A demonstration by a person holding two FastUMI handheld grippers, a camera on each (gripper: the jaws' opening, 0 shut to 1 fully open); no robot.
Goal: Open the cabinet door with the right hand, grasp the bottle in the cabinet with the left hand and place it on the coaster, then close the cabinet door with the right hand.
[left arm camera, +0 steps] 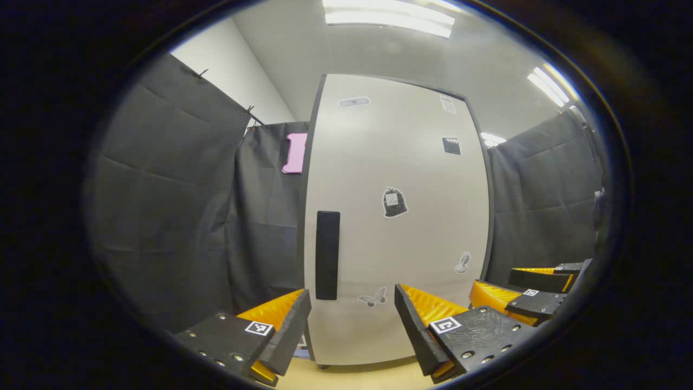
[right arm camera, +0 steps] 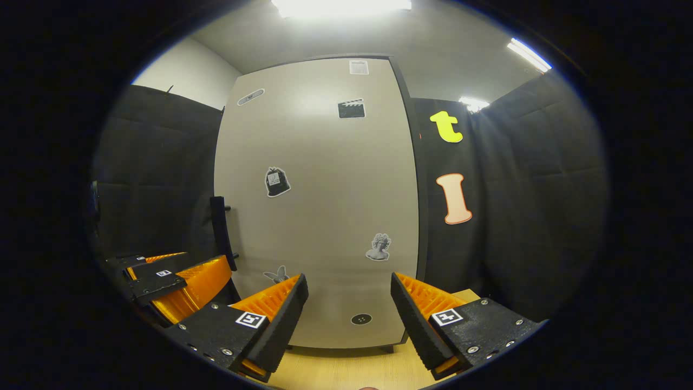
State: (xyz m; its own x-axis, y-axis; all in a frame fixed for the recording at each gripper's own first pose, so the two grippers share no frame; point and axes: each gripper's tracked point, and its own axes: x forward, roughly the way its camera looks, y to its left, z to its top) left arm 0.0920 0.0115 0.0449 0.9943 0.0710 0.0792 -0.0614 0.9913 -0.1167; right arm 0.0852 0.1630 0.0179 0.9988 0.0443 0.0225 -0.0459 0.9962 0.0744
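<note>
Both tongs hang wide and empty before the closed cabinet door [right arm camera: 316, 200] on the wooden surface [right arm camera: 346, 368], the right tongs [right arm camera: 346, 319] best aimed at the stiff black handle [right arm camera: 223, 233] on its left edge, a rigid panel likely swinging easily.

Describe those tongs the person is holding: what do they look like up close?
The left tongs and right tongs look alike: two wedge-shaped fingers each, ribbed orange on the side faces, with flat black pads facing inward. Behind sit black blocks with silver screws and small black-and-white square markers.
</note>
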